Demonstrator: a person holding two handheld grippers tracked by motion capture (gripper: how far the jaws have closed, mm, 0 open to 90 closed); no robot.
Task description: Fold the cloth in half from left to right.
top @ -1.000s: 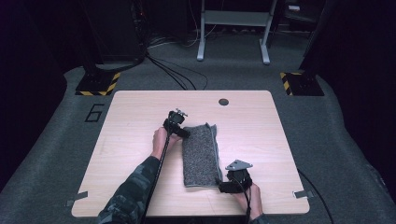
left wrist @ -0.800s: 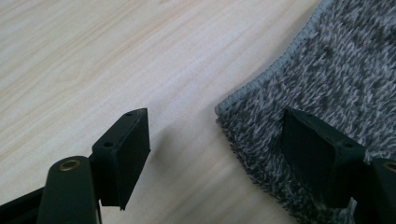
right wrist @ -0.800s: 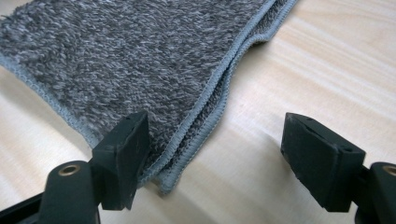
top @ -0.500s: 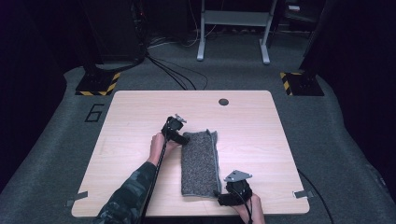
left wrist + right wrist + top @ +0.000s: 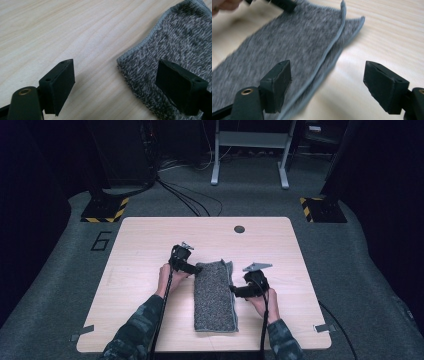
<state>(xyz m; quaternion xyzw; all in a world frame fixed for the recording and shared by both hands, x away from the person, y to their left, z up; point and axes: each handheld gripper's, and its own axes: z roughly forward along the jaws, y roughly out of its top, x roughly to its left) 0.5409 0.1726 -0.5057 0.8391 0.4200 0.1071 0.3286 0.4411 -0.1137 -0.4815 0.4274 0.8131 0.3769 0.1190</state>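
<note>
A grey knitted towel (image 5: 215,295) lies folded lengthwise on the wooden table (image 5: 140,270), its long side running away from me. My left gripper (image 5: 192,268) is at the towel's far left corner, open. In the left gripper view (image 5: 117,67) that towel corner (image 5: 175,42) reaches under the right jaw. My right gripper (image 5: 235,291) is open at the middle of the towel's right edge. In the right gripper view (image 5: 328,66) the towel's two layered edges (image 5: 312,45) lie between the jaws, the top layer slightly raised.
A round dark cable hole (image 5: 239,229) sits near the table's far edge. Strips of tape (image 5: 322,327) mark the near corners. On the floor behind stand black-and-yellow striped bases (image 5: 104,210) and a metal frame (image 5: 250,150).
My right gripper has moved from the towel's near right corner forward to the middle of its right edge. The towel has settled flat and longer toward me. The left gripper has barely moved.
</note>
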